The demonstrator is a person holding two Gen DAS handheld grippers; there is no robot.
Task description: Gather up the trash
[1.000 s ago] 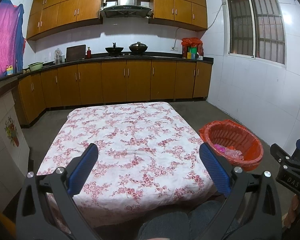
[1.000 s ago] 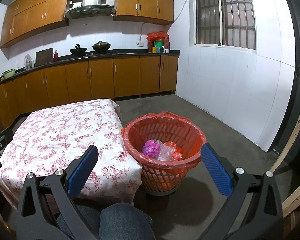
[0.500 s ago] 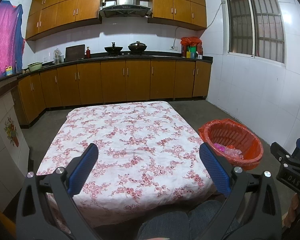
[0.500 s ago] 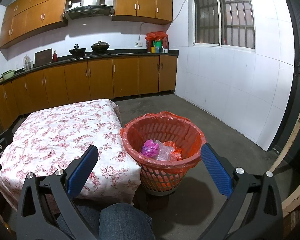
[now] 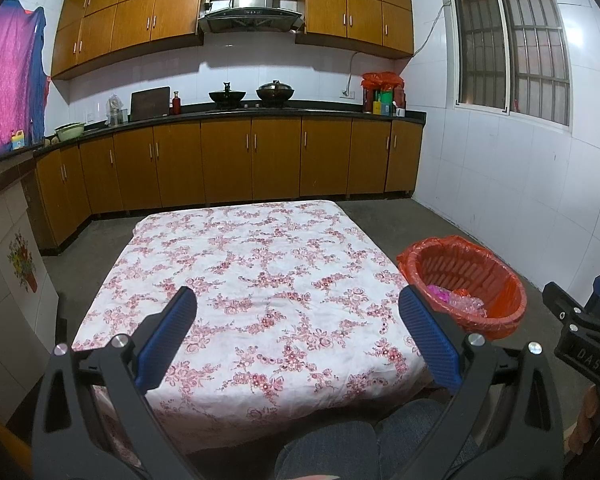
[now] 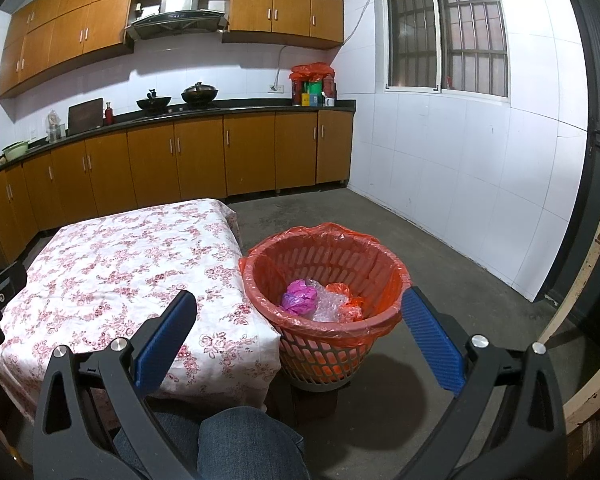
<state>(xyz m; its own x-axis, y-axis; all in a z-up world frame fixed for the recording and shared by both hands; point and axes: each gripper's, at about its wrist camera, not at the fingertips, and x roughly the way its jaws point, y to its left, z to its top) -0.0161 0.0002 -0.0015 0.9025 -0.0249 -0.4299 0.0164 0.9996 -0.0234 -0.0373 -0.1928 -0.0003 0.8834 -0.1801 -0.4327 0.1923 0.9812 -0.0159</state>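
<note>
An orange basket point(image 6: 324, 304) lined with an orange bag stands on the floor right of the table; it also shows as the basket point(image 5: 464, 284) in the left wrist view. Inside lie a pink crumpled bag point(image 6: 300, 298), clear bubble wrap point(image 6: 328, 308) and an orange scrap point(image 6: 346, 296). My left gripper point(image 5: 298, 334) is open above the near part of the floral tablecloth point(image 5: 260, 272), holding nothing. My right gripper point(image 6: 300, 336) is open too, empty, held near the basket's front rim. No loose trash shows on the cloth.
Wooden cabinets point(image 5: 228, 164) and a dark counter with pots run along the far wall. A white tiled wall point(image 6: 460, 184) bounds the right side. Concrete floor point(image 6: 440, 280) lies around the basket. A person's knee in jeans point(image 6: 244, 444) sits below the grippers.
Both views have drifted very slightly; the grippers stay open and the basket and its contents have not moved.
</note>
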